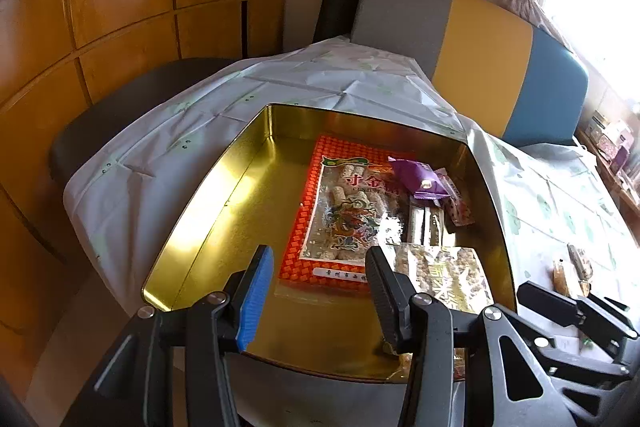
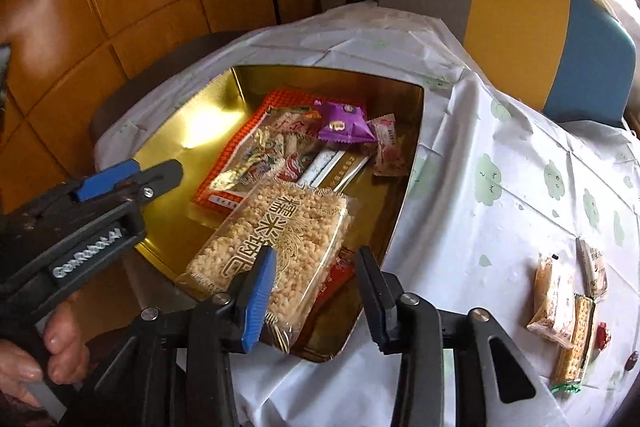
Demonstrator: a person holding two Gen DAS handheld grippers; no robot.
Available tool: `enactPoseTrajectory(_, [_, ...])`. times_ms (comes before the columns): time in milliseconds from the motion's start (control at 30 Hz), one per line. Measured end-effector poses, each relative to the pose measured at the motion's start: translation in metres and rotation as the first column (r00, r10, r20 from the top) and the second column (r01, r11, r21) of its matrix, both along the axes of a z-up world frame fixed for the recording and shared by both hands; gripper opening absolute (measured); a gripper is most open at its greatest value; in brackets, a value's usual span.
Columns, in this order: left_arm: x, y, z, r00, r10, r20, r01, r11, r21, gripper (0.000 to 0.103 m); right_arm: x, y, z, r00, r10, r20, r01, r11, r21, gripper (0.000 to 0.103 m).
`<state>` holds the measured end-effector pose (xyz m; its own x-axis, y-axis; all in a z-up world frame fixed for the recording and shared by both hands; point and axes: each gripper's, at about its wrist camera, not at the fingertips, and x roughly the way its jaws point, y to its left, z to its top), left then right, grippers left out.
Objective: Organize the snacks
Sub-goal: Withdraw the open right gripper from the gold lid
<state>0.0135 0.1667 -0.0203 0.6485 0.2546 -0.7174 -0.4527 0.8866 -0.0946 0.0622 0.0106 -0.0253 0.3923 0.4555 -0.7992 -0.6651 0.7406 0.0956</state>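
1. Gold tin (image 2: 404,163) on desk (image 2: 500,163) holds the sorted snacks: orange packet (image 1: 304,211), rice-cake pack (image 2: 276,239), purple pouch (image 2: 344,125).
2. Left gripper (image 1: 320,291): jaws wide apart, empty, over the tin's near edge.
3. Right gripper (image 2: 316,291): jaws wide apart, empty, just above the rice-cake pack.
4. Loose wafer packets (image 2: 568,307) lie on the desk at 3 o'clock of the tin; probably next to collect.

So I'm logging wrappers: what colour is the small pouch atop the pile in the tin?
Purple pouch, clearest in the right wrist view.
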Motion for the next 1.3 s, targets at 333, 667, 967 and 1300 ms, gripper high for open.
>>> enactPoseTrajectory(333, [0.0, -0.008, 0.002, 0.999, -0.034, 0.005, 0.034, 0.999, 0.006, 0.049, 0.0, -0.028, 0.011, 0.998, -0.061, -0.007, 0.061, 0.996, 0.067, 0.042])
enactPoseTrajectory(667, [0.001, -0.024, 0.007, 0.996, -0.084, 0.012, 0.084, 0.996, 0.026, 0.049, 0.02, -0.087, 0.015, 0.982, -0.186, 0.024, 0.185, 0.983, 0.014, 0.042])
enactPoseTrajectory(967, [0.002, -0.04, 0.01, 0.991, -0.133, 0.005, 0.133, 0.99, 0.05, 0.049, 0.044, -0.17, 0.01, 0.946, -0.314, 0.077, 0.321, 0.941, -0.11, 0.042])
enactPoseTrajectory(1300, [0.009, -0.069, 0.018, 0.979, -0.206, -0.002, 0.206, 0.975, 0.084, 0.049, 0.08, -0.281, 0.011, 0.842, -0.525, 0.125, 0.539, 0.825, -0.171, 0.042])
